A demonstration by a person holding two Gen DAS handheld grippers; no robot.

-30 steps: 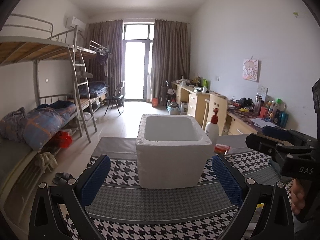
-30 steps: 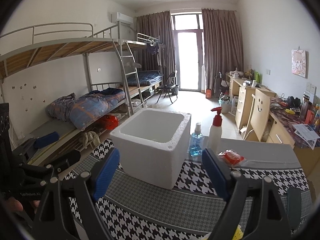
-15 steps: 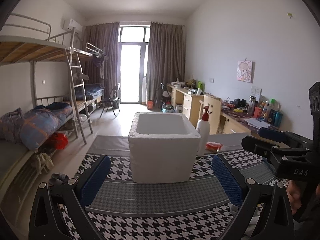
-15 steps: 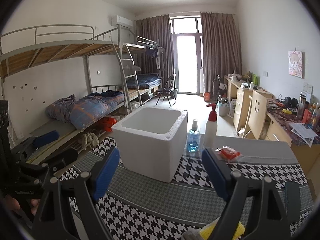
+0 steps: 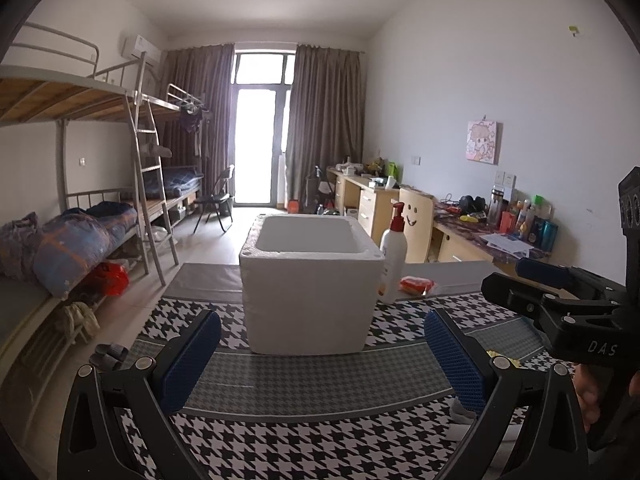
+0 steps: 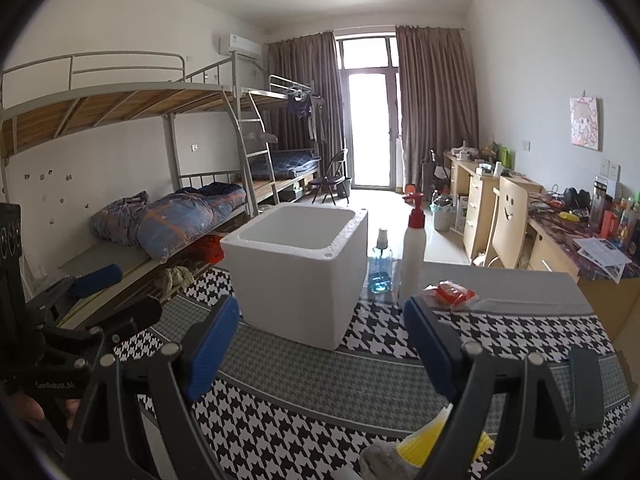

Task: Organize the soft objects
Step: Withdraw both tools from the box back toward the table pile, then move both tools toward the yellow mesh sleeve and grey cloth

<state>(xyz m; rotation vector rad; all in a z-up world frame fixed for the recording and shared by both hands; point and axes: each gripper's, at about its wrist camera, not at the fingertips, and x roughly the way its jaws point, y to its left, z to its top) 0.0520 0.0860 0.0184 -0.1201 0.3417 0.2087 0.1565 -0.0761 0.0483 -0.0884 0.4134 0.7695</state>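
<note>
A white foam box (image 5: 310, 286) stands open and looks empty on the houndstooth table cloth (image 5: 312, 440); it also shows in the right wrist view (image 6: 298, 274). My left gripper (image 5: 320, 360) is open and empty, held back from the box. My right gripper (image 6: 320, 352) is open and empty, in front of the box. A yellow and grey soft thing (image 6: 416, 448) lies at the near table edge under the right gripper. A red packet (image 6: 454, 292) lies to the right of the box.
A white pump bottle (image 5: 393, 256) and a blue spray bottle (image 6: 381, 266) stand right of the box. A dark flat object (image 6: 586, 388) lies at the table's right. Bunk beds (image 6: 160, 200) are on the left, desks (image 6: 500, 208) on the right.
Both grippers have pulled back and up from the box, which looks smaller and farther. The yellow and grey soft thing has come into the right wrist view.
</note>
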